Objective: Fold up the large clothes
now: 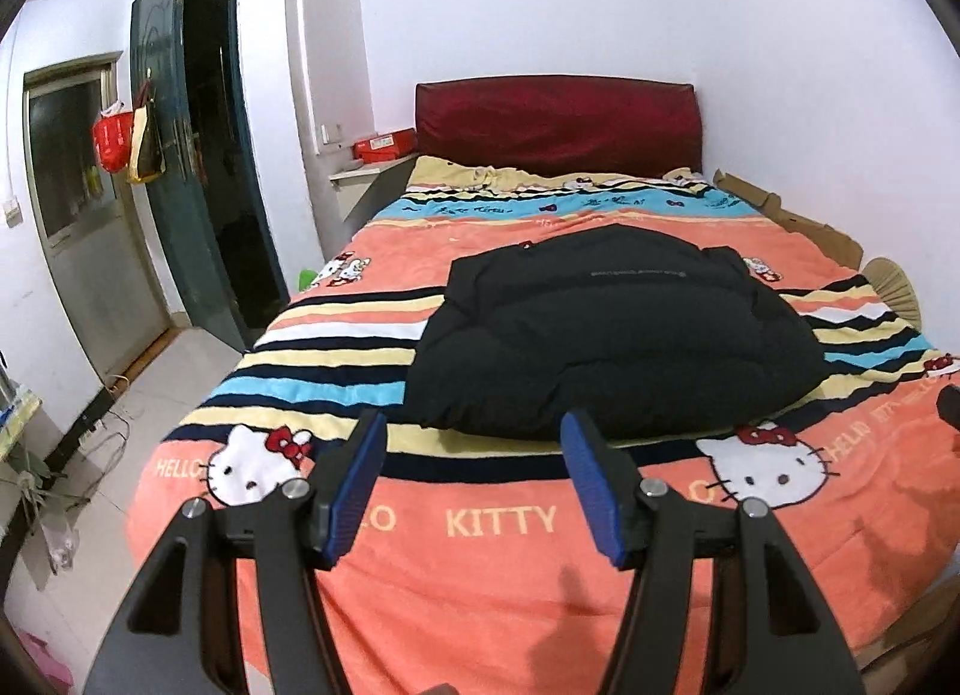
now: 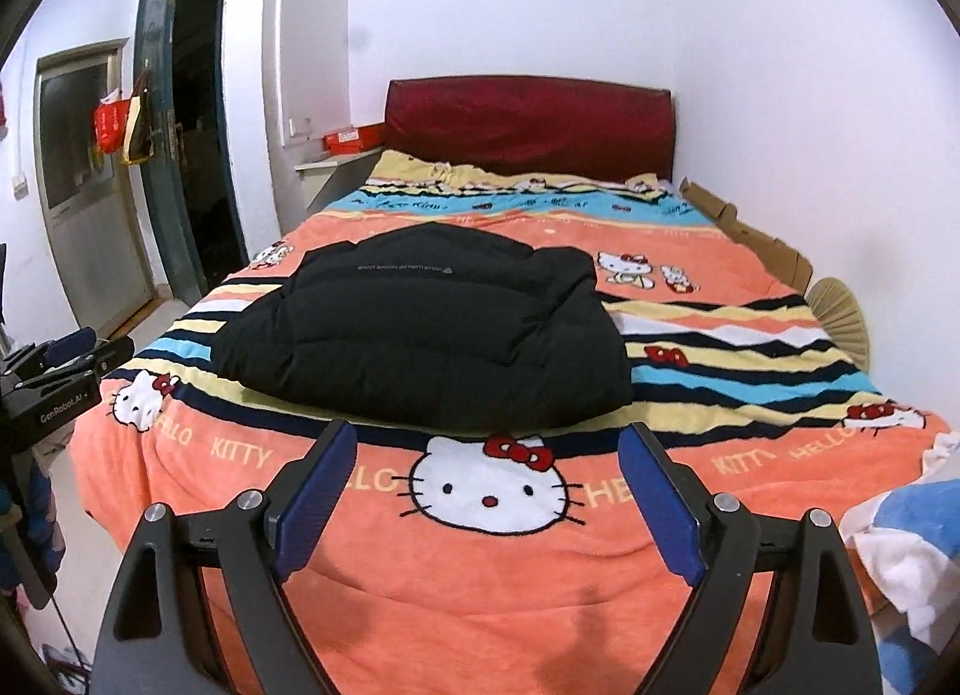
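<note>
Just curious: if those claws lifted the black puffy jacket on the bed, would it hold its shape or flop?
The black jacket looks quilted and puffy, so probably light for its bulk. It lies in soft folds, so it would likely droop and unfold if lifted by one edge.

Small print on the black jacket (image 1: 606, 329) — a pale line of lettering across its far panel, too small to read in either view.
Blanket (image 2: 480, 593) — lower part hidden behind both grippers' frames; the lettering is broken up by the fingers.
Left gripper (image 2: 66, 350) — cut by the right wrist view's left edge.
Open doorway (image 1: 219, 155) — interior too dark to make out.
White-and-blue cloth (image 2: 906, 551) — cut by the right edge.
</note>
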The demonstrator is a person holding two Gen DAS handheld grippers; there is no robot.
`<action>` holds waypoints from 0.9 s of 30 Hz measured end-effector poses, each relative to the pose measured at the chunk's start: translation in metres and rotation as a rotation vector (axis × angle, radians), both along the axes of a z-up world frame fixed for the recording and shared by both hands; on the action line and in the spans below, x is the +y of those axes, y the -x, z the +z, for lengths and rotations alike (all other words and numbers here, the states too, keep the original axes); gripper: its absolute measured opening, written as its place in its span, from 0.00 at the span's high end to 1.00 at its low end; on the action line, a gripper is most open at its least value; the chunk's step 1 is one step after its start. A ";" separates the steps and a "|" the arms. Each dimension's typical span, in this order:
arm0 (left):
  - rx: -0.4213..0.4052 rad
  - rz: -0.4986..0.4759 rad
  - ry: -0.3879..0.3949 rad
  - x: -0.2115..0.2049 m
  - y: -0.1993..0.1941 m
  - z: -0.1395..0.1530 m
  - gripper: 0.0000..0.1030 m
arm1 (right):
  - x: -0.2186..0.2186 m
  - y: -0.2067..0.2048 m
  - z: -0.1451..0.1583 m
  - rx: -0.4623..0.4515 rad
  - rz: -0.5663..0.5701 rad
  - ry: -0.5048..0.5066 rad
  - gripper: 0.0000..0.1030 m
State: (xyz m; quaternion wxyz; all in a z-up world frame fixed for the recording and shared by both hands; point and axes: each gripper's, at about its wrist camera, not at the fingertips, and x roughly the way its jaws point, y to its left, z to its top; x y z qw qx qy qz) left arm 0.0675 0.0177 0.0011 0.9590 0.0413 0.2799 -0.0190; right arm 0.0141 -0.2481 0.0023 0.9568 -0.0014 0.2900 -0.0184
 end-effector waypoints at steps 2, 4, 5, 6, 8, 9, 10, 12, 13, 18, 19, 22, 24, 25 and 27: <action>0.003 0.003 0.012 0.000 0.003 -0.001 0.43 | 0.002 0.003 0.001 -0.010 0.002 0.012 0.14; 0.000 0.010 0.010 -0.001 0.006 -0.002 0.43 | 0.002 0.005 0.001 -0.016 0.003 0.018 0.13; -0.003 0.009 0.010 -0.001 0.008 -0.002 0.43 | 0.002 0.006 0.001 -0.018 0.003 0.019 0.13; -0.003 0.007 0.012 -0.002 0.009 -0.002 0.43 | 0.002 0.007 0.001 -0.019 0.005 0.017 0.13; -0.001 0.006 0.015 -0.001 0.011 -0.003 0.43 | 0.002 0.008 0.000 -0.020 0.005 0.017 0.13; 0.000 0.004 0.014 -0.001 0.012 -0.003 0.43 | 0.002 0.008 -0.001 -0.020 0.005 0.017 0.13; -0.001 0.004 0.014 0.000 0.014 -0.003 0.43 | 0.001 0.008 -0.001 -0.020 0.005 0.016 0.13; -0.005 0.008 0.010 0.000 0.015 -0.003 0.43 | 0.001 0.008 -0.002 -0.019 0.005 0.016 0.13; -0.006 0.007 0.008 0.000 0.016 -0.003 0.43 | 0.001 0.008 -0.002 -0.019 0.005 0.016 0.13; -0.008 0.003 0.006 -0.001 0.018 -0.003 0.43 | -0.001 0.008 -0.007 -0.016 0.000 0.011 0.12; -0.007 0.002 0.007 -0.002 0.019 -0.003 0.43 | -0.001 0.008 -0.008 -0.015 -0.001 0.010 0.12; -0.011 0.007 0.002 -0.003 0.022 -0.004 0.43 | -0.003 0.007 -0.012 -0.008 -0.005 0.008 0.12; -0.006 0.007 -0.002 -0.004 0.022 -0.004 0.43 | -0.005 0.006 -0.014 -0.005 -0.008 0.008 0.12; -0.005 0.012 -0.009 -0.005 0.023 -0.005 0.43 | -0.005 0.006 -0.015 -0.004 -0.010 0.007 0.12; -0.009 0.018 -0.016 -0.006 0.025 -0.006 0.42 | -0.007 0.005 -0.017 -0.001 -0.013 0.006 0.11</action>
